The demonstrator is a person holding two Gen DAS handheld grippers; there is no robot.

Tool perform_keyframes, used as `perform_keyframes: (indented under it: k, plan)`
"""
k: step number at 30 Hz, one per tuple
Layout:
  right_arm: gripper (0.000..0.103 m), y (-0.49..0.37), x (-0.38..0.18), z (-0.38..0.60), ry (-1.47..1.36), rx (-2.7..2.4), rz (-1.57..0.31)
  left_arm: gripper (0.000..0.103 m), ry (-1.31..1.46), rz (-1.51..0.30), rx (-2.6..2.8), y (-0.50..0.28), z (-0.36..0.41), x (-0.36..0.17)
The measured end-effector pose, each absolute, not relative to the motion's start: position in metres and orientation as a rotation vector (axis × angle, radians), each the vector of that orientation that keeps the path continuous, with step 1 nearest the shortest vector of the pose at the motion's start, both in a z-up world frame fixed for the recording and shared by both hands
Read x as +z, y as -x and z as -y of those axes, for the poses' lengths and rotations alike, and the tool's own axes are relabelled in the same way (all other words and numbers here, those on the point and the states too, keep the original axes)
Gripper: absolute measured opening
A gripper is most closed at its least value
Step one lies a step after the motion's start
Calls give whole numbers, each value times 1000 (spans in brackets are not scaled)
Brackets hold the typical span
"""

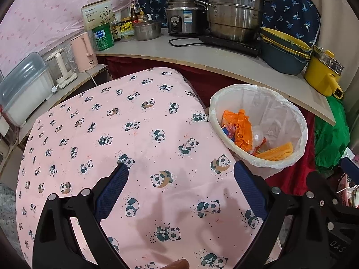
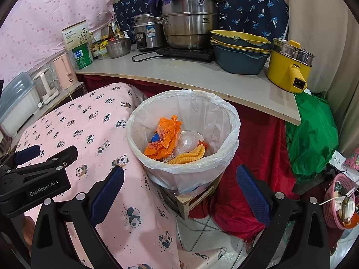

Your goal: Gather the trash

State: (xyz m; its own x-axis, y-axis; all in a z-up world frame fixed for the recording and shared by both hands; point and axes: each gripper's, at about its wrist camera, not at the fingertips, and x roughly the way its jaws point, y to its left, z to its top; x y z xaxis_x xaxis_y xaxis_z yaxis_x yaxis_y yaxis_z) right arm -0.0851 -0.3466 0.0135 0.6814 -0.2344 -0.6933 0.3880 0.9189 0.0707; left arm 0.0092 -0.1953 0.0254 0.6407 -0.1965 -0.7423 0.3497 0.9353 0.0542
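A bin with a white plastic liner [image 1: 289, 109] [image 2: 143, 116] stands beside the table's right edge. It holds an orange wrapper [image 1: 241, 127] [image 2: 165, 137], a clear plastic piece [image 2: 187, 144] and a yellow ridged piece [image 1: 277, 153] [image 2: 187, 157]. My left gripper [image 1: 180, 168] is open and empty above the pink panda tablecloth [image 1: 112, 134], left of the bin. It also shows at the left of the right wrist view [image 2: 33, 172]. My right gripper [image 2: 179, 171] is open and empty, just in front of the bin.
A counter [image 2: 179, 71] behind holds steel pots [image 2: 190, 22], a rice cooker [image 2: 145, 33], stacked basins [image 2: 240, 51], a yellow electric pot [image 2: 289, 65], bottles and a green can [image 2: 83, 56]. Kettles [image 1: 83, 51] stand at left. Red cloth, a green bag [image 2: 311, 134] and a pink basket [image 2: 336, 199] lie at right.
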Motion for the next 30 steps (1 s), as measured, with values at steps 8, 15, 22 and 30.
perform_keyframes:
  k: [8, 15, 22, 30]
  plan:
    - [97, 86, 11, 350, -226, -361, -748, 91, -201, -821, -293, -10, 194, 23]
    - [97, 85, 10, 350, -224, -361, -751, 91, -226, -833, -283, -9, 195, 17]
    - [97, 83, 8, 349, -224, -362, -752, 91, -245, -836, -283, -8, 196, 14]
    - [97, 84, 8, 349, -226, -362, -753, 91, -248, -839, -285, -7, 197, 12]
